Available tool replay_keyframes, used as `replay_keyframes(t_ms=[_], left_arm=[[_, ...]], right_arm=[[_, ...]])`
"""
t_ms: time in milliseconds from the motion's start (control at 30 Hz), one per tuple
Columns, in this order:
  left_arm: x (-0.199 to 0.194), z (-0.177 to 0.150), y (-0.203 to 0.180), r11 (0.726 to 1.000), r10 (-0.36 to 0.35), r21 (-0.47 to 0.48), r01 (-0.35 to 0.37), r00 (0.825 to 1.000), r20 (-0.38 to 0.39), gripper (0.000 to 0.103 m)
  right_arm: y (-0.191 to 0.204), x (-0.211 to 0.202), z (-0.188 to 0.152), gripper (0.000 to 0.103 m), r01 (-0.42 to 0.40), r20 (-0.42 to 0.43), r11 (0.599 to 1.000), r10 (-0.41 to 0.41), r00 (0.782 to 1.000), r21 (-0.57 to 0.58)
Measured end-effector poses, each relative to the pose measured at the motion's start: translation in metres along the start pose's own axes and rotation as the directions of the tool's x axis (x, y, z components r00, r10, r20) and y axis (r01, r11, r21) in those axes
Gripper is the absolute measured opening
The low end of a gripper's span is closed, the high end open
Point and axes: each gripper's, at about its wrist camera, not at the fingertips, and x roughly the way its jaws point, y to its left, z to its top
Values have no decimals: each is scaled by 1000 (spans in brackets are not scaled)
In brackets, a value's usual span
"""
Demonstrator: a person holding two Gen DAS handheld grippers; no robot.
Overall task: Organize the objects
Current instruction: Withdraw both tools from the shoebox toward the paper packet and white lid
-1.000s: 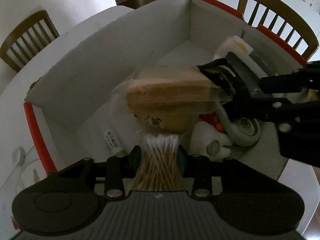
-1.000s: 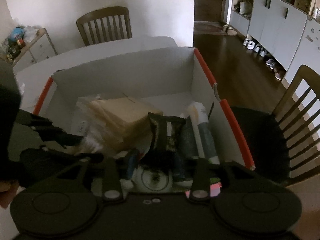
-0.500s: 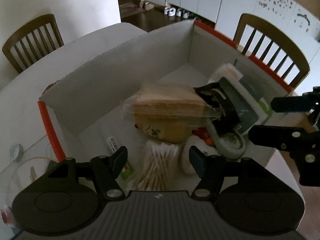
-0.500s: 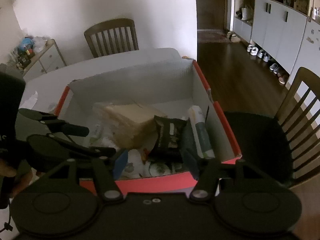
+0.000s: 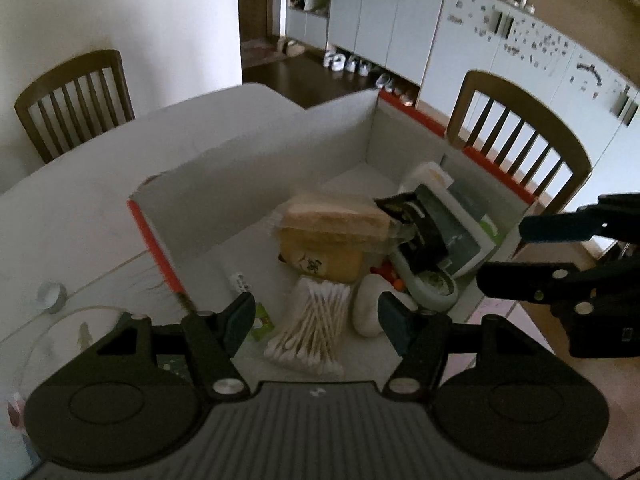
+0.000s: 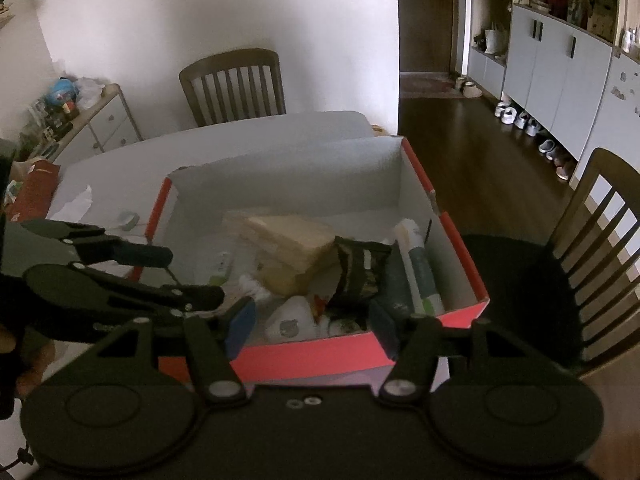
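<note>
Clearly we had the large white cardboard box with red-orange edges (image 5: 256,168) as our landmark. Inside it, near the middle, sat the tan plastic-wrapped packet (image 5: 332,220), soft and crinkly; toward the box's near wall lay the clear pack of cotton swabs (image 5: 312,332), slick film over thin sticks. Our left gripper (image 5: 316,320) hovered above that near wall, fingers wide apart and empty; our right gripper (image 6: 312,324) likewise. We judged the glossy black snack pouch (image 6: 360,268), leaning upright, could topple if nudged.

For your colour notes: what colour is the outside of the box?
Red-orange outside, white inside; clearest in the right wrist view.
</note>
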Motion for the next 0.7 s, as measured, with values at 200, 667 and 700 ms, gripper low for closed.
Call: replay_keyframes(t_ms=[200, 667, 700], left_arm=[[-28, -8, 14, 999, -29, -19, 31, 998, 60, 67], [-81, -43, 68, 992, -86, -79, 94, 991, 100, 80], [-82, -46, 73, 991, -93, -90, 101, 991, 97, 80]], right_arm=[[21, -11, -1, 64, 7, 11, 1000, -7, 1000, -8], [86, -25, -8, 83, -22, 34, 1000, 21, 999, 4], [93, -25, -8, 85, -26, 35, 1000, 26, 999, 2]])
